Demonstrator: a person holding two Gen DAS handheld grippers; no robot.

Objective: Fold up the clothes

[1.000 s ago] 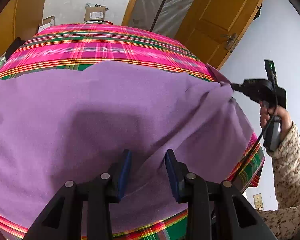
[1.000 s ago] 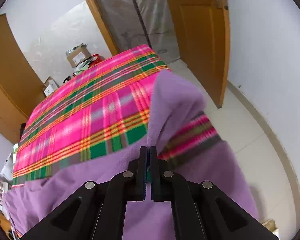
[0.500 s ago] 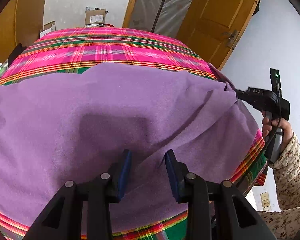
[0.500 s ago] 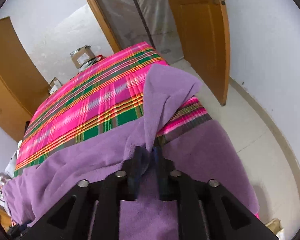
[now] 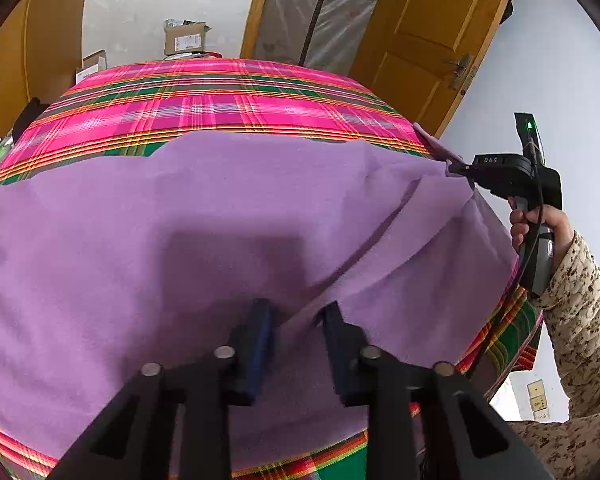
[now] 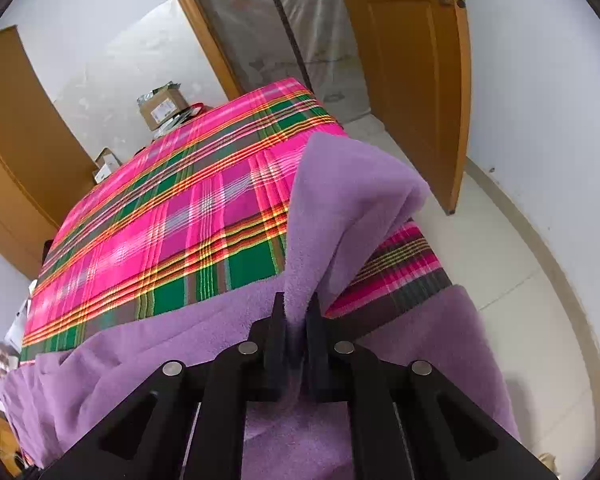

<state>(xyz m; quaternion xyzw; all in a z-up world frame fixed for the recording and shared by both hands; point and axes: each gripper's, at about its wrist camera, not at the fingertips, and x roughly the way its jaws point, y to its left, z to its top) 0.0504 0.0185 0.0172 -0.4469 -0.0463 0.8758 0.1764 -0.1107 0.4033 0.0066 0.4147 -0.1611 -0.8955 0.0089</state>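
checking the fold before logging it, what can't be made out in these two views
- Purple cloth: its left and near edges run out of the left wrist view, so its full shape is unknown.
- Right claw: cloth fills the gap in the right wrist view, hiding the pad faces.
- Left claw: open; whether its pads touch the cloth cannot be told.
- Cardboard box label: too small to read.

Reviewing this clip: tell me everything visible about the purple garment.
The purple garment is a large, plain, fleece-like cloth, spread mostly flat over the near part of the plaid cover, with diagonal creases running toward its right edge. The right gripper is shut on a lifted fold at that edge, which flops over in a peak, while more cloth hangs off the side. The left gripper is open over the near part. What kind of garment it is cannot be told.
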